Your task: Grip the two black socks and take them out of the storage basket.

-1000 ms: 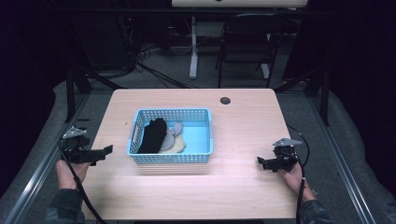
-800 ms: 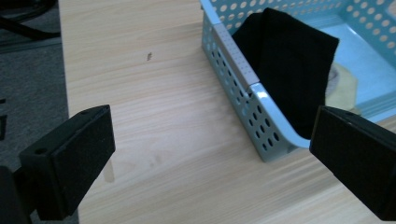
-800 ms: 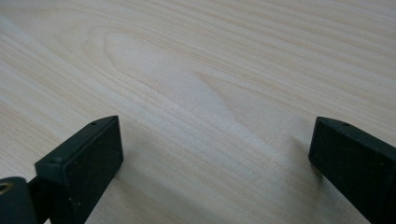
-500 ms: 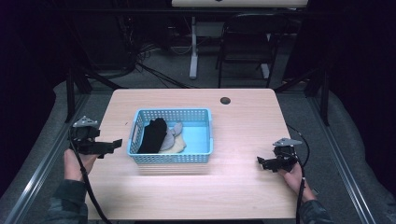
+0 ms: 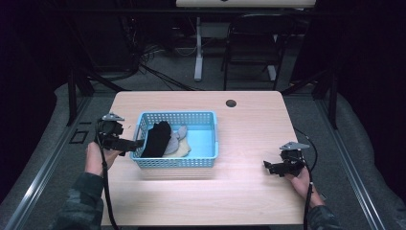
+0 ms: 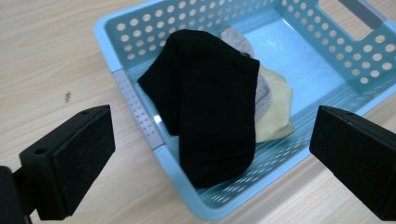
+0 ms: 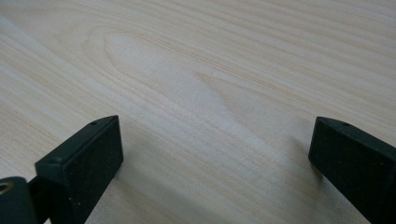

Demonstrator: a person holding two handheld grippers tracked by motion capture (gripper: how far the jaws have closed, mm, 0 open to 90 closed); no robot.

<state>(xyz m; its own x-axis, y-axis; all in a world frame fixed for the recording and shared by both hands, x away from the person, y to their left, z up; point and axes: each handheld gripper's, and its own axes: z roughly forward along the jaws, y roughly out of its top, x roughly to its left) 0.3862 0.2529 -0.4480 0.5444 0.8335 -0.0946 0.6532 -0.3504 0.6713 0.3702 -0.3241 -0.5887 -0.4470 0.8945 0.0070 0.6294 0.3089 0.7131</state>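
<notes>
A light blue perforated basket (image 5: 206, 139) stands on the wooden table, left of the middle. A black sock (image 5: 155, 138) lies draped over its left part, on top of a grey sock (image 5: 176, 139) and a pale yellow sock (image 5: 184, 149). My left gripper (image 5: 135, 143) hovers at the basket's left wall, open, its jaws pointing at the black sock (image 6: 210, 100) with nothing between them. The basket rim (image 6: 140, 112) lies just ahead of those jaws. My right gripper (image 5: 268, 166) is open low over bare wood (image 7: 210, 102) at the table's right side.
A small dark hole (image 5: 231, 103) sits in the table (image 5: 249, 191) near its far edge. Behind the table stand a chair (image 5: 251, 52) and a white table leg (image 5: 197, 52), with cables on the floor.
My left gripper has moved right and slightly forward, from the table's left edge up to the basket's left wall. The right gripper has stayed in place.
</notes>
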